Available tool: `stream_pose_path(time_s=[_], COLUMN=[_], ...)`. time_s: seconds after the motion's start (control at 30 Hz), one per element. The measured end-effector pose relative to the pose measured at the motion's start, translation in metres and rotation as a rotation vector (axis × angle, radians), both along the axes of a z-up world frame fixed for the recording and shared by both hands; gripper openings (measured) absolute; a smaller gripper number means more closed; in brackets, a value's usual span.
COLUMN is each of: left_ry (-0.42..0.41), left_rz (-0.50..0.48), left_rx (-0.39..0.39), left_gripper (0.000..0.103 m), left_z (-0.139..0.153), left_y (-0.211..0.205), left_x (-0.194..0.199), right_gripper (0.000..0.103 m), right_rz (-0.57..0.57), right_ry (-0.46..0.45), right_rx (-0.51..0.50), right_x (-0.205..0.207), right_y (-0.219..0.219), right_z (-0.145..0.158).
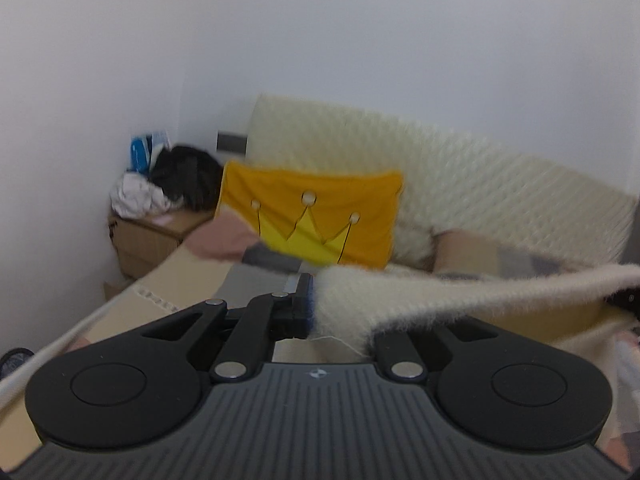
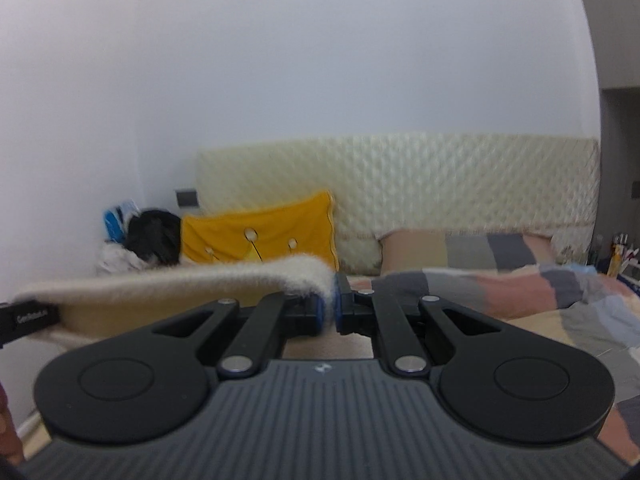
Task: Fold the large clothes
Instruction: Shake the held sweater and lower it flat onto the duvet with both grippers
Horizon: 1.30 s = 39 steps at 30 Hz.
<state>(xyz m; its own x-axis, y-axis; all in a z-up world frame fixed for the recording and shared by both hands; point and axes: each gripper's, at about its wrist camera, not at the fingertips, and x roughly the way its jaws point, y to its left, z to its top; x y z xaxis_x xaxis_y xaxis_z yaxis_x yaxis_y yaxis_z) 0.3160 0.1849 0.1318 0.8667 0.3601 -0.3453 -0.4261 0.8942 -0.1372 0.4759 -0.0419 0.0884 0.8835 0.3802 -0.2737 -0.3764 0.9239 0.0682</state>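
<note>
The left wrist view shows the fuzzy cream garment (image 1: pixel 420 296) pinched in the left gripper (image 1: pixel 316 304) and stretching rightward toward the right gripper (image 2: pixel 334 304), likewise clamped on its edge, so the held edge spans horizontally above the bed (image 2: pixel 520 292).

cushion (image 2: pixel 260 236) against headboard (image 2: pixel 440 176) | box (image 1: pixel 148 236) left of bed (image 2: pixel 520 292)
</note>
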Motion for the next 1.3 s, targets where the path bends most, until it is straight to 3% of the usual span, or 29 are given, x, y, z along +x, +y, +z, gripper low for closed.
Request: stream_pose_path(time_s=[0.17,0.33,0.5,0.67,0.77,0.93,1.03,1.07,1.1,1.17,1.2,1.3], left_ry=[0.094,0.186,0.269,0.330,0.375,0.391,0.422,0.437,0.452,0.458,0.458,0.456], left_rz=[-0.011,-0.032,-0.030,-0.068,-0.109,-0.118,-0.126,-0.126,-0.121,-0.138,-0.144,-0.145], left_rx=[-0.009,0.019,0.011,0.031,0.038,0.018,0.002,0.003,0.006,0.008,0.008,0.018], left_gripper=[0.009,0.009,0.014,0.014,0.015,0.021,0.034,0.047,0.056,0.061,0.066,0.072], left_z=[-0.090,-0.183,-0.264,-0.316,-0.327,-0.324,-0.309,-0.302,-0.296,-0.285,-0.281,-0.270], left_y=[0.038,0.063,0.084,0.094,0.100,0.104,0.102,0.101,0.099,0.096,0.094,0.086], left_x=[0.100,0.190,0.251,0.281,0.285,0.279,0.275,0.274,0.273,0.267,0.264,0.252], right_gripper=[0.008,0.008,0.008,0.009,0.009,0.014,0.014,0.017,0.024,0.076,0.084,0.084], right_rz=[-0.022,-0.040,-0.034,-0.006,-0.005,0.014,0.052,0.055,0.056,0.081,0.089,0.096], right_ry=[0.065,0.135,0.194,0.239,0.274,0.335,0.358,0.382,0.405,0.445,0.455,0.435], right_rx=[-0.046,-0.070,-0.121,-0.226,-0.232,-0.200,-0.180,-0.169,-0.155,-0.127,-0.129,-0.157], right_x=[0.036,0.098,0.138,0.165,0.173,0.179,0.178,0.177,0.177,0.174,0.171,0.158], right_y=[0.047,0.071,0.085,0.102,0.108,0.108,0.105,0.102,0.099,0.095,0.093,0.087], right_z=[-0.051,-0.128,-0.192,-0.244,-0.265,-0.276,-0.272,-0.269,-0.267,-0.262,-0.258,-0.246])
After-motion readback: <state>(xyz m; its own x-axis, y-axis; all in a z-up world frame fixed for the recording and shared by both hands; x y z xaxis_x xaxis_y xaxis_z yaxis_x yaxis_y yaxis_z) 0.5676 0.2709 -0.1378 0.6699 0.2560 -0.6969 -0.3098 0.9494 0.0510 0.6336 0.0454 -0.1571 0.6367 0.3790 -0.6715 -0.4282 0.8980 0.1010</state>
